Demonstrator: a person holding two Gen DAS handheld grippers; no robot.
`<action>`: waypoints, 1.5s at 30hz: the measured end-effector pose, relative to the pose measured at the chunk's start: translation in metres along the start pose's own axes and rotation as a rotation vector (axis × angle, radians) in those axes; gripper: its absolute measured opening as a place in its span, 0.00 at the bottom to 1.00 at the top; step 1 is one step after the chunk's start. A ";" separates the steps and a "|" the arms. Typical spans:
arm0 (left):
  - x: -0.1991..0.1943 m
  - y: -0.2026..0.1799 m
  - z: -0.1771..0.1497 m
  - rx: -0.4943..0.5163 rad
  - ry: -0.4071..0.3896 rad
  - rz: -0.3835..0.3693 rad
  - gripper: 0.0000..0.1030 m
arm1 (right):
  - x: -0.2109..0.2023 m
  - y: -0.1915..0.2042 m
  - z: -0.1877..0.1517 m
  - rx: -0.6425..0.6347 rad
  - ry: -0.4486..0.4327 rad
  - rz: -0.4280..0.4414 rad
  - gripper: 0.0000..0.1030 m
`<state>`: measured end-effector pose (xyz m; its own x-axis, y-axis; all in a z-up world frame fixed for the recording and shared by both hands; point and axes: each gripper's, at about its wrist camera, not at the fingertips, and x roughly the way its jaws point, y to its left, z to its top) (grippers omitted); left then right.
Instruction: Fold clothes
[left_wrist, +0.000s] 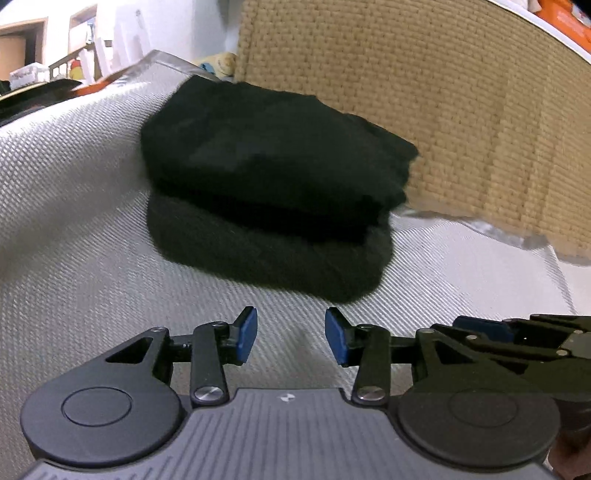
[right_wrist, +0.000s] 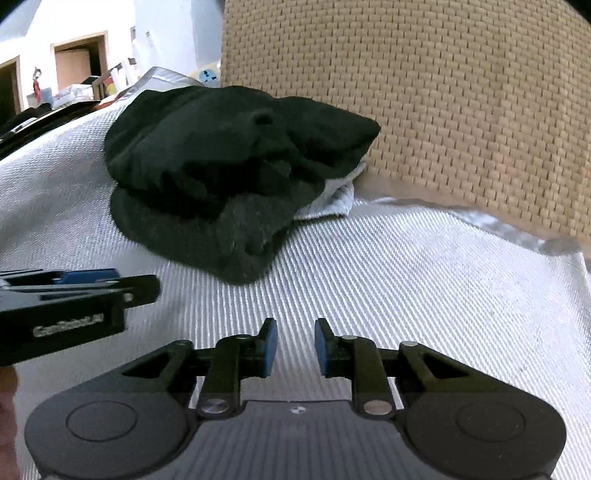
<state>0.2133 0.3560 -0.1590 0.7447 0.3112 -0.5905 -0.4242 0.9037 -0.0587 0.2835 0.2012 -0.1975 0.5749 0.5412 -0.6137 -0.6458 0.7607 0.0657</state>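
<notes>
A stack of dark folded clothes (left_wrist: 273, 184) rests on the white woven cloth (left_wrist: 74, 240), backed against the tan wicker panel (left_wrist: 424, 92). The left gripper (left_wrist: 291, 338) and right gripper (right_wrist: 295, 349) hover just short of the stack, jaws parted, empty. A low nudge could topple the loose upper layer.

A white woven cloth (left_wrist: 74, 229) covers the desk across the lower and middle frame. A tan woven panel (left_wrist: 424, 92) rises at upper right. At upper left, blurred, a doorway (right_wrist: 79, 61) opens in a white wall, with cluttered small items beside it.
</notes>
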 end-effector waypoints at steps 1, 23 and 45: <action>0.000 -0.003 -0.002 0.002 -0.001 -0.001 0.44 | -0.003 -0.003 -0.003 0.000 0.000 -0.005 0.35; -0.023 -0.074 -0.037 0.105 0.010 -0.058 0.53 | -0.058 -0.079 -0.056 0.115 0.020 -0.080 0.37; -0.026 -0.173 -0.058 0.189 0.032 -0.128 0.56 | -0.097 -0.162 -0.082 0.214 0.029 -0.166 0.37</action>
<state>0.2371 0.1745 -0.1799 0.7683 0.1834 -0.6133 -0.2209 0.9752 0.0149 0.2909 -0.0039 -0.2129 0.6475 0.3949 -0.6517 -0.4214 0.8981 0.1255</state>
